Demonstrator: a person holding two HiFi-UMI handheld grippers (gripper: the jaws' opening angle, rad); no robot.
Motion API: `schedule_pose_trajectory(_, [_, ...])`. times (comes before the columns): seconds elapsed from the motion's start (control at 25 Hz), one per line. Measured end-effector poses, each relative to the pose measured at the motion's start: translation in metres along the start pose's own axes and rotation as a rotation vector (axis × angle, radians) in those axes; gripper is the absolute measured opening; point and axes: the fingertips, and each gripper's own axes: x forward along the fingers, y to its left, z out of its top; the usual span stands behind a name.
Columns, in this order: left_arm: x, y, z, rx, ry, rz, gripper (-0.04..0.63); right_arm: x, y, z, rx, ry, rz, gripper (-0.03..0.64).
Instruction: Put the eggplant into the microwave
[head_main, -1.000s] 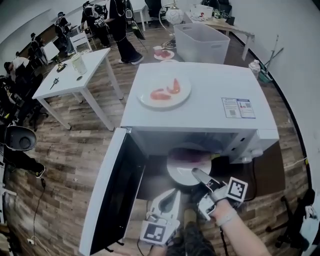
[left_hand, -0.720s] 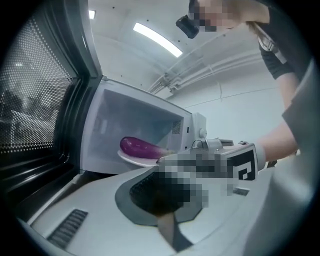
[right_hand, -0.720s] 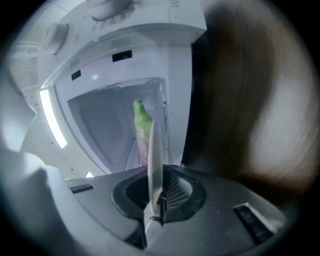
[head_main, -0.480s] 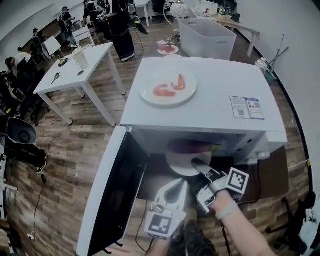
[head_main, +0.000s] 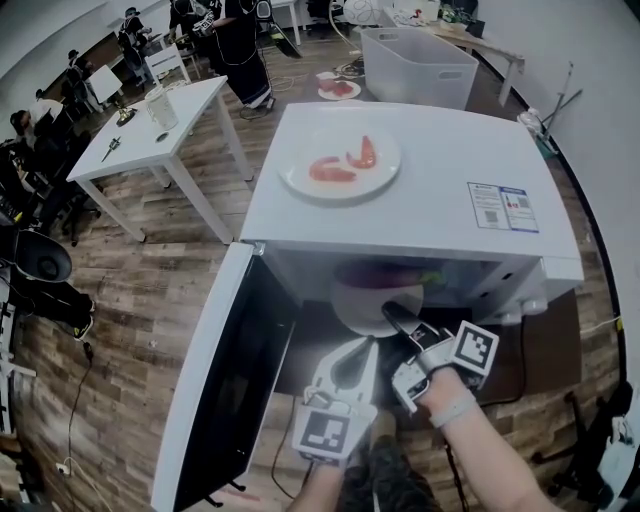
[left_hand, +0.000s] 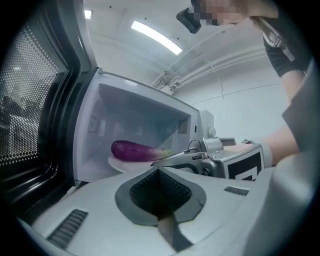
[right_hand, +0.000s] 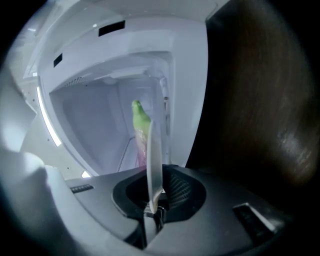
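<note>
Long purple eggplant (left_hand: 132, 150), green at the stem end, lies on a round white plate (head_main: 362, 312) just inside the open cavity of the white microwave (head_main: 420, 215); its door (head_main: 230, 390) is swung wide to the left. Right tool (head_main: 397, 318) is clamped on the plate's near rim, pinching the thin edge. Left tool (head_main: 352, 365) sits just beside it, jaws together on nothing. On the microwave's top, a second white plate (head_main: 345, 190) carries red pieces.

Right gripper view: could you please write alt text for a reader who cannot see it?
The right claw pinches the rim of a white plate, seen edge-on. Beyond it, the green stem end of the eggplant shows inside the open white microwave.
</note>
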Motion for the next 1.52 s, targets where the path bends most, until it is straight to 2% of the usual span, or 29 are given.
schedule_pose_trajectory(0.28, [0.006,0.001,0.000,-0.033,0.006,0.003,0.000,0.002,0.003,0.005,-0.034,-0.004,0.007,0.025])
schedule_pose_trajectory(0.52, [0.012,0.002,0.001,-0.046,0.009,-0.006,0.000,0.002,0.015,-0.001,-0.160,0.037,0.032,0.055])
schedule_pose_trajectory(0.6, [0.014,0.001,0.001,-0.045,0.012,-0.012,0.000,-0.002,0.015,-0.004,-0.187,0.048,0.033,0.099])
schedule_pose_trajectory(0.76, [0.019,0.001,0.002,-0.045,0.014,-0.015,0.000,-0.010,0.013,-0.007,-0.221,0.058,0.033,0.132])
schedule_pose_trajectory(0.96, [0.024,0.002,0.003,-0.031,0.012,-0.021,0.000,-0.021,0.017,-0.010,-0.317,0.076,0.043,0.133])
schedule_pose_trajectory(1.08, [0.026,0.005,-0.001,-0.009,0.017,-0.024,0.000,-0.030,0.014,-0.010,-0.452,0.068,0.000,0.114])
schedule_pose_trajectory(1.2, [0.028,0.004,-0.002,-0.016,0.022,-0.025,0.000,-0.039,0.008,-0.008,-0.702,0.071,-0.105,0.083])
schedule_pose_trajectory(1.36, [0.031,0.003,-0.003,-0.019,0.031,-0.035,0.000,-0.037,0.016,-0.014,-0.999,0.082,-0.160,0.044])
schedule_pose_trajectory(1.44, [0.035,0.002,-0.004,-0.011,0.041,-0.048,0.000,-0.035,0.016,-0.015,-1.109,0.081,-0.201,0.009])
schedule_pose_trajectory(1.52, [0.038,0.003,-0.005,-0.007,0.048,-0.055,0.000,-0.032,0.017,-0.015,-1.179,0.081,-0.231,0.009])
